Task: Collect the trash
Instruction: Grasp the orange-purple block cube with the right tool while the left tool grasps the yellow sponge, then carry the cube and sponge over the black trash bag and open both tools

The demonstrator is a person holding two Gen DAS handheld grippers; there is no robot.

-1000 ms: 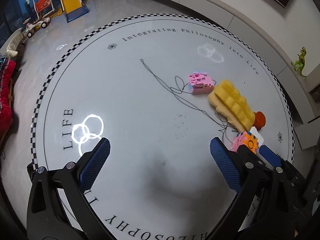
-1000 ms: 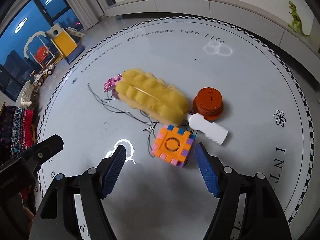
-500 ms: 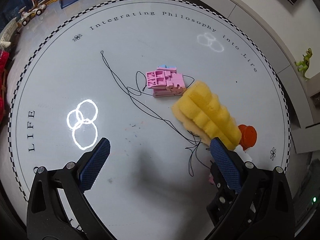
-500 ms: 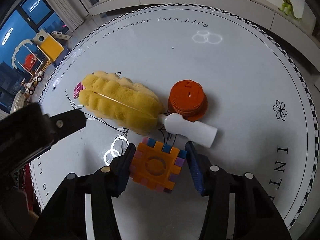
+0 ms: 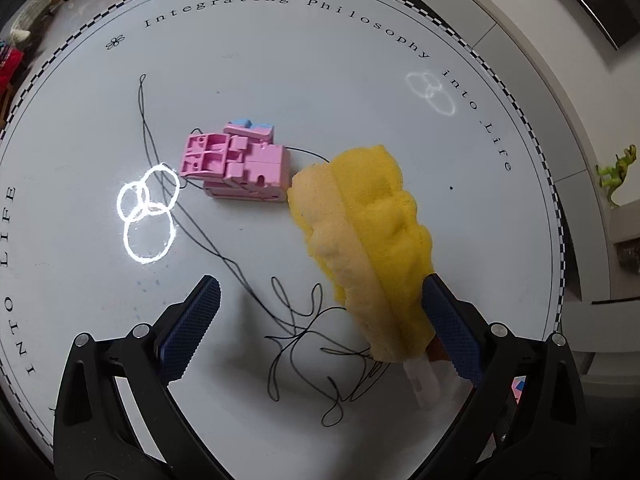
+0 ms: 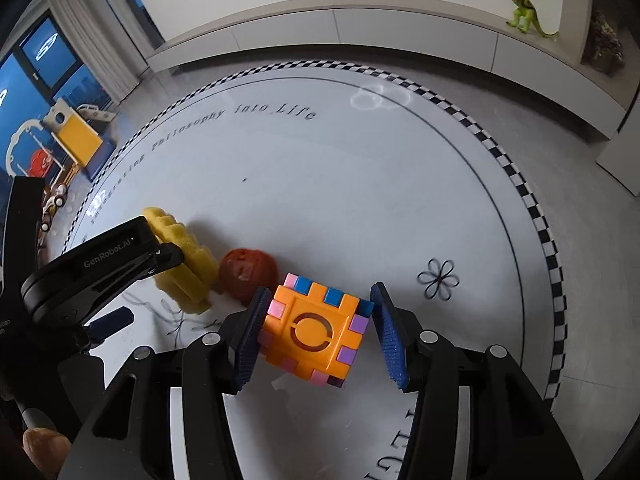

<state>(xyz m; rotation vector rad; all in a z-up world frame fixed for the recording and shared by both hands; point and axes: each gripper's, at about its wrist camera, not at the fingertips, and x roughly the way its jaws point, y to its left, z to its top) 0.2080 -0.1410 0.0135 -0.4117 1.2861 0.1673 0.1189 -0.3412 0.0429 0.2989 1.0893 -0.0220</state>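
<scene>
- Right gripper [image 6: 318, 334] clamped on an orange plastic puzzle cube with blue, pink and purple edge tabs [image 6: 314, 334]; blue ribbed pads pressed against its two sides after the jaws just closed in, cube apparently raised off the round white mat with a checkered rim and printed lettering [image 6: 400, 208].
- Left gripper [image 5: 320, 330] spread wide, nothing pinched; right pad just beside the lower end of a bumpy yellow foam sponge [image 5: 368, 248], left pad over bare mat.
- Between those pads on the mat: a loose tangle of thin black thread [image 5: 304, 332], trailing up toward a pink plastic block toy with a blue top [image 5: 236, 168].
- Pink toy touching the sponge's upper end.
- White plastic handle [image 5: 420, 380] poking out below the sponge.
- Round red-orange plastic lid [image 6: 248, 274] just beside the sponge in the right wrist view.
- Green toy dinosaur [image 6: 522, 4] upright on the white ledge [image 6: 400, 24] beyond the mat.
</scene>
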